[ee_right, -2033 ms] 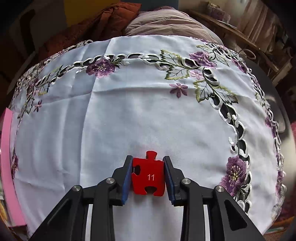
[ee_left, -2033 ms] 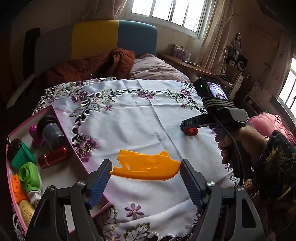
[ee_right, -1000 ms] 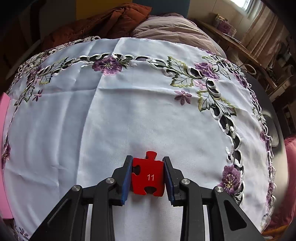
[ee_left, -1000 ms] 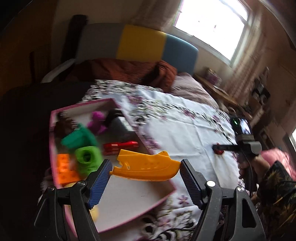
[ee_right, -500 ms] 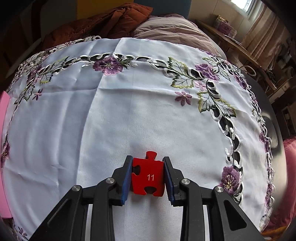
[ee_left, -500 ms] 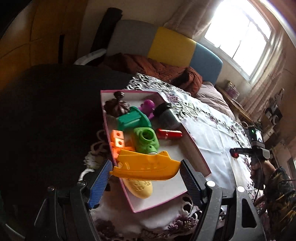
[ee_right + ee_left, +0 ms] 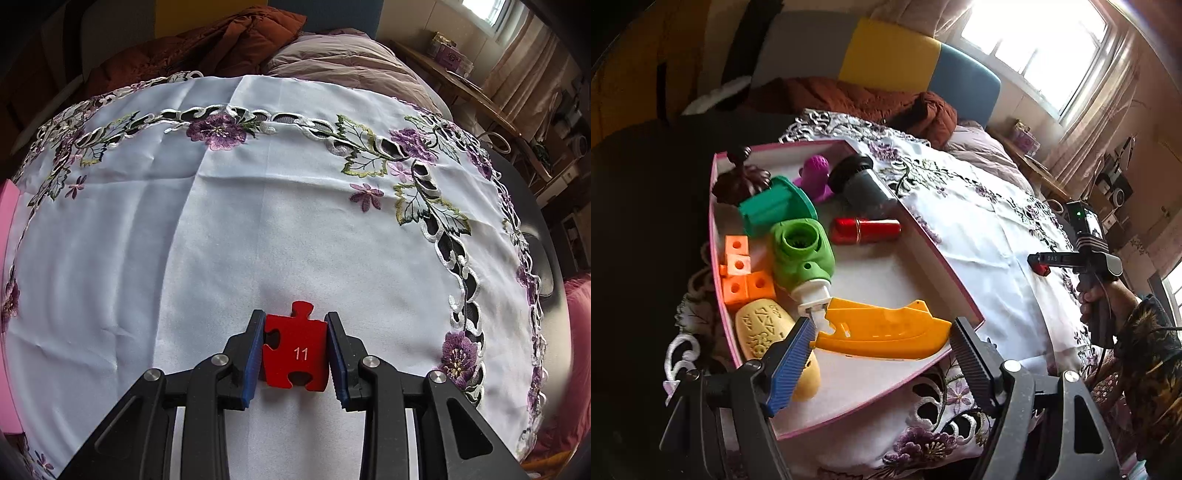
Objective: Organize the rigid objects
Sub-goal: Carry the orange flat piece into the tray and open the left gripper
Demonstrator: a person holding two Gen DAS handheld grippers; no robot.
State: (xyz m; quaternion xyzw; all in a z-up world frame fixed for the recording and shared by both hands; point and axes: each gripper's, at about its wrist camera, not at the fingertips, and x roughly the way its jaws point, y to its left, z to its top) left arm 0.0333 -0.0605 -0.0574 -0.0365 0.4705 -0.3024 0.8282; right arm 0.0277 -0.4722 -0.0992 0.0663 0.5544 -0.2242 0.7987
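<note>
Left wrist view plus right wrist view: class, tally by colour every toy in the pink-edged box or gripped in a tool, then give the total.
Red: 2, tube, puzzle piece
Green: 2, teal piece, lime toy
Yellow: 2, boat, oval
Orange: 1, block cluster
Purple: 1, knobbly toy
Grey: 1, cylinder
Dark brown: 1, ornament
Total: 10
</note>
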